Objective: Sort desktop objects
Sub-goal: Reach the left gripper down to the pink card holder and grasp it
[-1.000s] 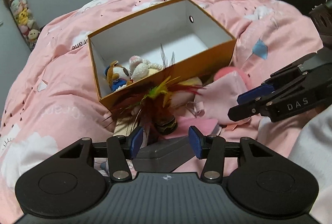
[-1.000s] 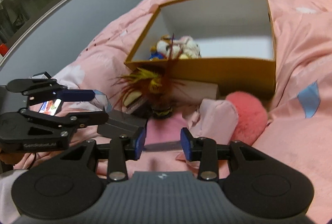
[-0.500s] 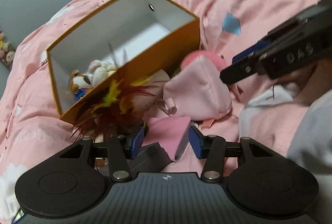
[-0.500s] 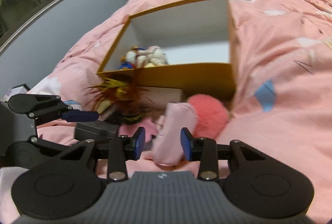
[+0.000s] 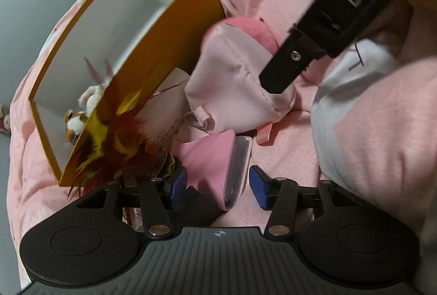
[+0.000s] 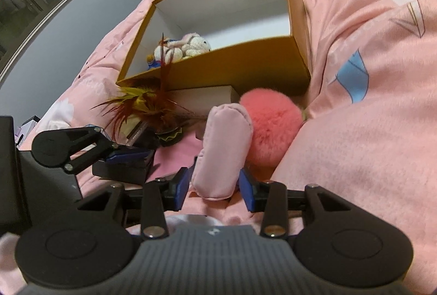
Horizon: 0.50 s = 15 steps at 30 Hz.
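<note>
Grippers both tilt steeply down toward the pink bedding. My right gripper (image 6: 214, 185) has its jaws widening, the pale pink pouch (image 6: 222, 153) standing between the blue pads, which flank it closely; I cannot tell whether they touch. Just beyond it lies the fluffy pink ball (image 6: 270, 125), against the orange box (image 6: 245, 62), which holds small plush toys (image 6: 183, 45). My left gripper (image 5: 217, 185) is released, its pads apart on either side of a pink-covered flat case (image 5: 218, 166) without touching it. Just beside its left pad sits the feather shuttlecock (image 5: 128, 136), leaning on the box's near wall.
</note>
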### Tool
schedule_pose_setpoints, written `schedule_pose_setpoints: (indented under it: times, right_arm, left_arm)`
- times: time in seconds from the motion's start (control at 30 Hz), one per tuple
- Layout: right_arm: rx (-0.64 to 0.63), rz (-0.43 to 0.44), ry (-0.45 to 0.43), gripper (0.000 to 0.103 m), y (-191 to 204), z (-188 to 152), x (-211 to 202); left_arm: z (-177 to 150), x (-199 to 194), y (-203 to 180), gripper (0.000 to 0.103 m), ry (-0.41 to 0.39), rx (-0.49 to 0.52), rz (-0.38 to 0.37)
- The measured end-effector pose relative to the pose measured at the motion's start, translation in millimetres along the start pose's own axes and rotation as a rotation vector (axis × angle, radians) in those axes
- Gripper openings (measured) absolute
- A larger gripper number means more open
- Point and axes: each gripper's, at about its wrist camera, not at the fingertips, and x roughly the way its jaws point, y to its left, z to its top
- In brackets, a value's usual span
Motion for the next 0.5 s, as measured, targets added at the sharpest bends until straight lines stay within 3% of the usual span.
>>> schedule_pose_setpoints:
  times: [0.2,0.4,0.5]
  right_arm:
    - [0.016,0.027,0.022,0.046,-3.0,4.4,14.1]
    - [0.014,0.037,0.037,0.049,-5.6,5.9,25.2]
    - [0.009,0.030,0.022,0.036,-5.7,5.5,23.3]
  left_arm:
    - [0.4,13.5,-11.7,0.059,0.033,0.076,0.018]
    - [1.2,24.4,-12.1,0.056,0.047,0.065,0.005]
    - [-0.4,20.7,-8.9,0.047,0.032,0.043,0.010]
